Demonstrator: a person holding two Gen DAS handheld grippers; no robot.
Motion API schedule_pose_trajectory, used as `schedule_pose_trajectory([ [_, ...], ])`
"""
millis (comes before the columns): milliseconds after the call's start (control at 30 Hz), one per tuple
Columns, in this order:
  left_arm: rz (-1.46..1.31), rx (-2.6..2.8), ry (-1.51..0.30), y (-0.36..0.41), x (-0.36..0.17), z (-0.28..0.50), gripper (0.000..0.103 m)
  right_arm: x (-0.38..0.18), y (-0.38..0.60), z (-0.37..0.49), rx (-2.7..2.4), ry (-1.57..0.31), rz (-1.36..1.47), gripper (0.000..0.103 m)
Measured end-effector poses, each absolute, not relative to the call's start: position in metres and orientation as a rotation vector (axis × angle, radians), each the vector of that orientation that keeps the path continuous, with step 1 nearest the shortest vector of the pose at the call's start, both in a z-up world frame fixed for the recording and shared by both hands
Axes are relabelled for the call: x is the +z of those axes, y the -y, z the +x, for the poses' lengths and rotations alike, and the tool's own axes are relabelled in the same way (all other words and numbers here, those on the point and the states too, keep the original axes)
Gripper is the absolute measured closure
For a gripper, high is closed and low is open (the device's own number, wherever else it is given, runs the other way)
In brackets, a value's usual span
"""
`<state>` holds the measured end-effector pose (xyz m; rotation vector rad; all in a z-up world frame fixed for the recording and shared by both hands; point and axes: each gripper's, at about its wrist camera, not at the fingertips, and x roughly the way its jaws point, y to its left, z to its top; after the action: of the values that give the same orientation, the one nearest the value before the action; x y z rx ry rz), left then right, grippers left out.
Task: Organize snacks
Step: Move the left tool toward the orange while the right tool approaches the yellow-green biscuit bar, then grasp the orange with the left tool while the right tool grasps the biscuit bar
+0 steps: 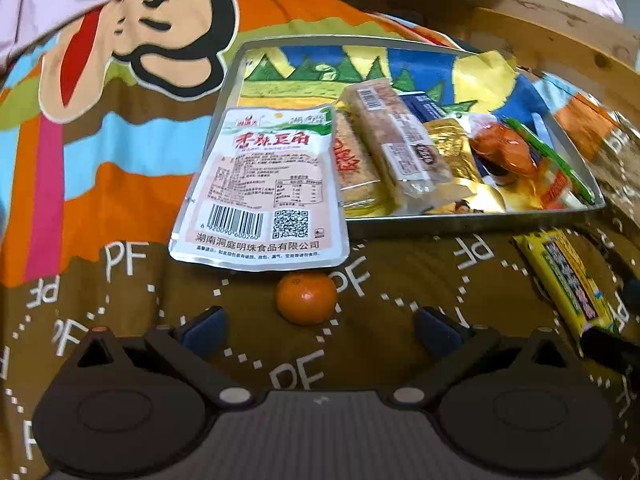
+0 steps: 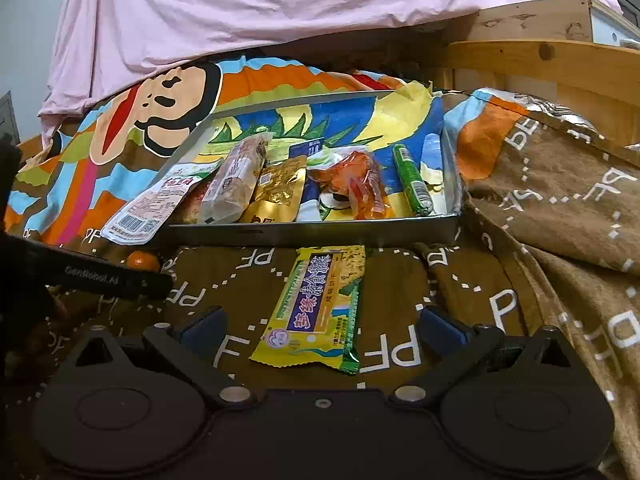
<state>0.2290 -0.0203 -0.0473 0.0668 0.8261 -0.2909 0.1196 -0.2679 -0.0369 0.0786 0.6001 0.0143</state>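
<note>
A metal tray on the blanket holds several snack packets. A white and pink packet leans over the tray's front left corner. A small orange lies on the blanket just ahead of my left gripper, which is open and empty. A yellow and green biscuit packet lies in front of the tray, between the fingers of my right gripper, which is open and not touching it.
A brown blanket with white letters covers the bed and bunches up on the right. A pink cloth hangs behind the tray. A wooden bed frame stands at the back right. The left gripper's body shows at the right view's left.
</note>
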Motion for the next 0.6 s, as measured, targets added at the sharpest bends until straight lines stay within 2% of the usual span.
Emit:
schedule_pose_trajectory([
  [133,0.046,-0.286,-0.809,0.018,-0.05,0.236,0.001,-0.039,0.262,0.135,0.005,-0.62,0.055,0.004],
  [233,0.024,-0.301,-0.804,0.014,-0.051,0.236,0.006,-0.038,0.258,0.149,0.006,-0.614,0.047,0.01],
  [333,0.025,-0.309,-0.797,0.012,-0.053,0.235,0.013,-0.043,0.255,0.161,-0.025,-0.647,0.037,0.023],
  [533,0.006,-0.313,-0.794,0.009,-0.053,0.239,0.032,-0.049,0.248,0.165,-0.047,-0.657,-0.012,0.026],
  [600,0.005,-0.315,-0.796,0.01,-0.054,0.241,0.04,-0.05,0.245,0.165,-0.057,-0.654,-0.03,0.029],
])
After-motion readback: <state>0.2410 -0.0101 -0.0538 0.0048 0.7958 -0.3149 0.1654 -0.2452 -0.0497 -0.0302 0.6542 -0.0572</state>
